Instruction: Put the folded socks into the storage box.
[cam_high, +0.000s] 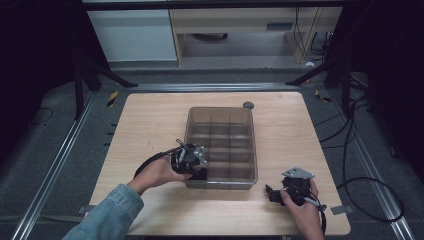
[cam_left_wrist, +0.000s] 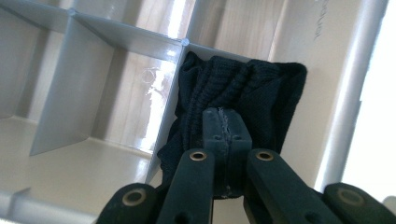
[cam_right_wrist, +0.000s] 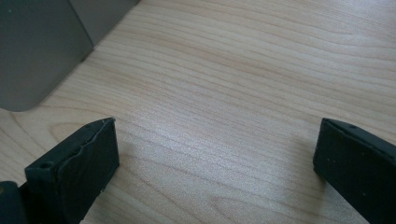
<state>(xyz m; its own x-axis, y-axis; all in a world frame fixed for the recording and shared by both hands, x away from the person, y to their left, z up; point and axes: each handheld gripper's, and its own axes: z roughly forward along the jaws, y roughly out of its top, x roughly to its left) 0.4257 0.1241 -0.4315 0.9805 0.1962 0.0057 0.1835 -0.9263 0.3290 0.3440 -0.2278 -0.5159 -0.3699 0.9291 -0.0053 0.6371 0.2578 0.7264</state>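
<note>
While I watch from the high view, my left gripper (cam_high: 196, 167) sits at the near left corner of the grey divided bin (cam_high: 250, 150), tipped down into that corner compartment. Through the left gripper view its jaws are pressed fully together, pad against pad. Right past the tips lies a dark knitted cloth (cam_left_wrist: 243, 98), bunched up and stuffed into the compartment. It fills the space between the divider wall on the jaws' left and the bin's outer wall on their right. The closed tips rest against the cloth's lower folds, though I cannot tell whether any fabric is caught between the pads. Left of the jaws, the neighbouring compartments show bare plastic floor.

Moving right across the wooden table (cam_high: 150, 120), my right gripper (cam_high: 274, 194) rests low near the front edge, off the bin's near right corner and apart from it. Its jaws stand wide apart with nothing between them. In the right gripper view bare wood grain lies ahead of the jaws, and the bin's rounded corner (cam_right_wrist: 32, 56) sits up and to their left.
</note>
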